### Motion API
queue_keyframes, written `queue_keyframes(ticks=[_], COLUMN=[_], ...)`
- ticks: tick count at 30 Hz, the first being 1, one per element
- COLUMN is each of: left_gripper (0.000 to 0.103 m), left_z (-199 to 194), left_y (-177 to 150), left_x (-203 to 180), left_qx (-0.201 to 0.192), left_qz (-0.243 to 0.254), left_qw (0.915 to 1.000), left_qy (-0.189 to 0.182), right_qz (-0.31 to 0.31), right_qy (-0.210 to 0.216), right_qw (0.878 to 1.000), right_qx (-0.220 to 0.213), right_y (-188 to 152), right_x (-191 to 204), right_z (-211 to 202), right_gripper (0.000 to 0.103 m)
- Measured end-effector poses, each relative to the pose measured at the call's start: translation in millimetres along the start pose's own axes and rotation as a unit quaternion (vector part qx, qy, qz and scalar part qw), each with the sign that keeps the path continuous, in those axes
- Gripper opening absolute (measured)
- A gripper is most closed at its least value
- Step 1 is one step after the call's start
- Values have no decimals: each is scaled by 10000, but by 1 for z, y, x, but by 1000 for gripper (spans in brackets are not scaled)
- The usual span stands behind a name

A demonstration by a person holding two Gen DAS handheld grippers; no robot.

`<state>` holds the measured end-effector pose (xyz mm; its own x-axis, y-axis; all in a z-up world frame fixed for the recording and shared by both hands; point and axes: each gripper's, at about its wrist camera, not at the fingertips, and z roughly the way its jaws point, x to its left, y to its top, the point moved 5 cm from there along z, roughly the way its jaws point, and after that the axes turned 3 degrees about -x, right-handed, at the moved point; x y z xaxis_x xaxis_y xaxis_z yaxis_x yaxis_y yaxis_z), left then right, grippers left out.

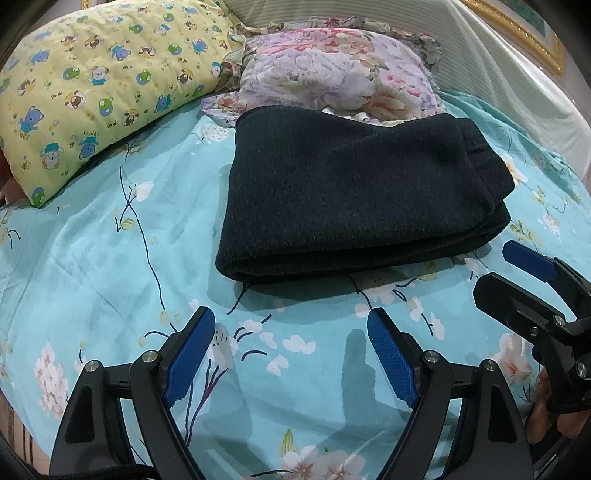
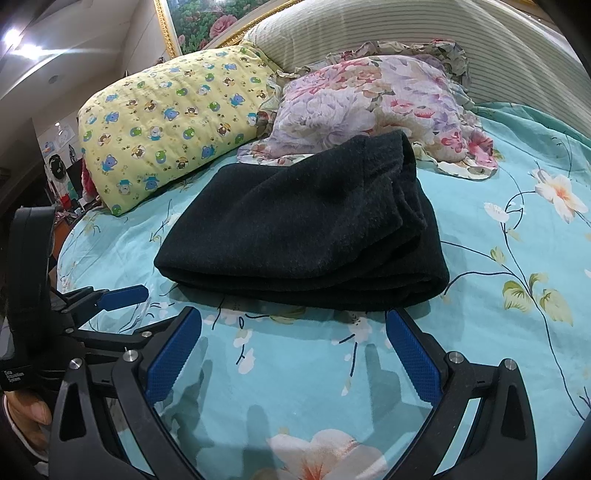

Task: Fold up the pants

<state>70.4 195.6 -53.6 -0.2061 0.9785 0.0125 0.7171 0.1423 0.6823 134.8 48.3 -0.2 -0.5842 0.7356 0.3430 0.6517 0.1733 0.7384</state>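
Note:
The dark pants (image 1: 351, 199) lie folded into a thick rectangular stack on the turquoise flowered bed sheet (image 1: 110, 258); they also show in the right wrist view (image 2: 303, 236). My left gripper (image 1: 291, 317) is open and empty, its blue pads just short of the stack's near edge. My right gripper (image 2: 293, 317) is open and empty, also just in front of the stack. The right gripper's finger (image 1: 528, 258) shows at the right of the left wrist view, and the left gripper's finger (image 2: 122, 295) at the left of the right wrist view.
A yellow cartoon-print pillow (image 1: 96, 85) and a pink-purple floral pillow (image 1: 325, 74) lie behind the pants, against a striped headboard (image 2: 406, 26). A gold-framed picture (image 2: 207, 22) hangs behind. The sheet (image 2: 517, 229) extends to the right.

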Motion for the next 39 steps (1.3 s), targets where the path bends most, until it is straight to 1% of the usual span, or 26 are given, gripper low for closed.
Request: queue_keyframes(ticks=[11, 28, 32, 35, 39], left_gripper=[85, 85, 85, 85, 85], left_z=[-1, -3, -4, -6, -14], left_y=[5, 2, 4, 6, 15], left_x=[2, 4, 6, 6, 6], left_qx=[-37, -70, -116, -144, -303], left_qz=[-54, -114, -159, -162, -170], left_qw=[10000, 9999, 9997, 9997, 9994], left_qy=[28, 82, 133, 72, 44], right_qz=[3, 53, 46, 57, 66], right_qy=[-20, -41, -36, -26, -44], right_qw=[10000, 10000, 10000, 10000, 9998], right_qx=[-23, -47, -53, -77, -182], right_y=[3, 3, 3, 4, 11], right_x=[-1, -2, -2, -2, -2], right_z=[-2, -3, -3, -4, -10], right_gripper=[100, 100, 100, 100, 100])
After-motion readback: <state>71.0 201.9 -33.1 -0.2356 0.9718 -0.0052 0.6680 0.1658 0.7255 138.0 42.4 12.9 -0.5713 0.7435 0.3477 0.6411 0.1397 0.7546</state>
